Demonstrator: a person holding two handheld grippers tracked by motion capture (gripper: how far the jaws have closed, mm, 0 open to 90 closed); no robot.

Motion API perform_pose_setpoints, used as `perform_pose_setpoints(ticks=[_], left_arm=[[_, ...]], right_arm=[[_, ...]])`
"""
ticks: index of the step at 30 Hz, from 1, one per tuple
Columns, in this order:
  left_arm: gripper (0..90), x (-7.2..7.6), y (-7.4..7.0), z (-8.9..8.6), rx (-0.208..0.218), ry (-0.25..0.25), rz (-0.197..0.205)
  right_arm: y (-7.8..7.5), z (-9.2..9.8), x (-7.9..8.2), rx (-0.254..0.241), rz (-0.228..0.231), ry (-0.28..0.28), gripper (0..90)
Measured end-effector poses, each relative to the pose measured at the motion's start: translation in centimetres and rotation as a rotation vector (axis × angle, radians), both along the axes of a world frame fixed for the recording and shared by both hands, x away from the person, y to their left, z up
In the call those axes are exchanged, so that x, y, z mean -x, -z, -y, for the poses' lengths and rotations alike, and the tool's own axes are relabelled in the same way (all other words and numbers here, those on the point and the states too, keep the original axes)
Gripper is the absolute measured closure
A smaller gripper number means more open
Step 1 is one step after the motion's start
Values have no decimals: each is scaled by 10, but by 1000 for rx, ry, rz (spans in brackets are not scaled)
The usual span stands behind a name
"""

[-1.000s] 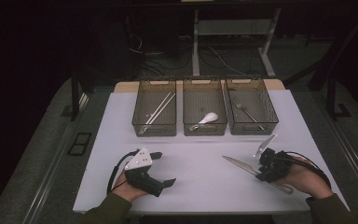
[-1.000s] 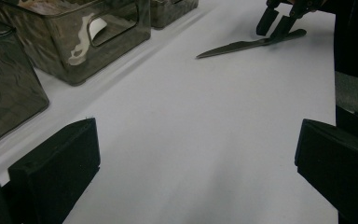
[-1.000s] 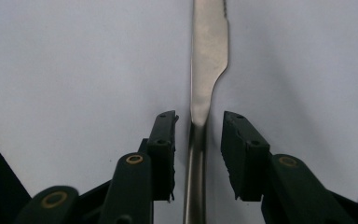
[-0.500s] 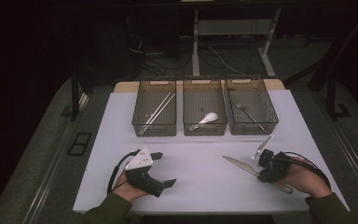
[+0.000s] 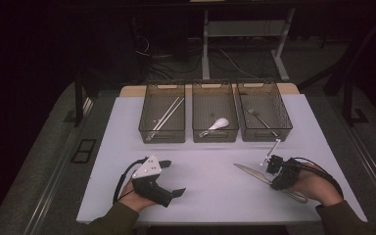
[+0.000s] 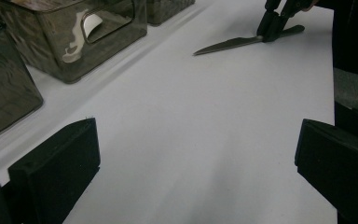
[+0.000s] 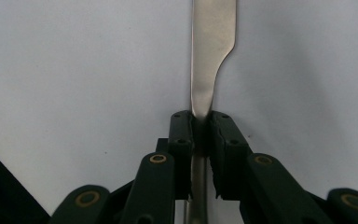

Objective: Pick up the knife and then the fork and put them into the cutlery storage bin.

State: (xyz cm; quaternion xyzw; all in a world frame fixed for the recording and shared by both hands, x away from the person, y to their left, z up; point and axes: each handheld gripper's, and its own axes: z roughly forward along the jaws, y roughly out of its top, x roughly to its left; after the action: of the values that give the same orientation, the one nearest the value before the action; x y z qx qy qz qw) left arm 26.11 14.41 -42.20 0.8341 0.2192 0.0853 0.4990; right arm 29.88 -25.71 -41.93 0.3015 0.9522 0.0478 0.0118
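A white table (image 5: 210,196) is seen from above, with three clear bins in a row along its far edge. The left bin (image 5: 162,113) holds chopsticks (image 5: 166,117), the middle bin (image 5: 215,111) a white spoon (image 5: 216,125), and the right bin (image 5: 264,111) a metal fork (image 5: 260,119). A table knife (image 5: 254,173) lies flat on the near right part of the table, in front of the right bin, its blade pointing left. The right gripper (image 5: 275,177) is pressed together on the knife where blade meets handle; its jaws have just been closing, and in the right gripper view (image 7: 200,126) the pads are seen pinching the metal from both sides. The left gripper (image 5: 169,182) is rested on the near left of the table, well apart from the knife, with its jaws spread wide and nothing between them (image 6: 191,154).
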Motion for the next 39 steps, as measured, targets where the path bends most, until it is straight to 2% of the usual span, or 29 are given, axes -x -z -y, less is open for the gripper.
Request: perform_pose_setpoints(ticks=[5, 8, 12, 14, 23, 29, 39], left_arm=[[0, 0, 0, -1, -2, 3, 4], [0, 0, -1, -1, 2, 0, 1], [0, 0, -1, -2, 5, 0, 4], [0, 0, -1, -2, 6, 1, 5], [0, 0, -1, -2, 6, 0, 7], [0, 0, -2, -2, 7, -1, 8], [0, 0, -1, -2, 10, 1, 10]], right_arm=[[0, 1, -1, 7, 12, 2, 799], [0, 5, 0, -19, 15, 5, 799], [-2, 12, 0, -71, 30, 48, 798], [-4, 16, 1, -107, 45, 78, 798], [-14, 38, -1, -260, 130, 135, 798], [-17, 47, -3, -365, 170, 176, 798], [-21, 59, -3, -500, 247, 230, 798]])
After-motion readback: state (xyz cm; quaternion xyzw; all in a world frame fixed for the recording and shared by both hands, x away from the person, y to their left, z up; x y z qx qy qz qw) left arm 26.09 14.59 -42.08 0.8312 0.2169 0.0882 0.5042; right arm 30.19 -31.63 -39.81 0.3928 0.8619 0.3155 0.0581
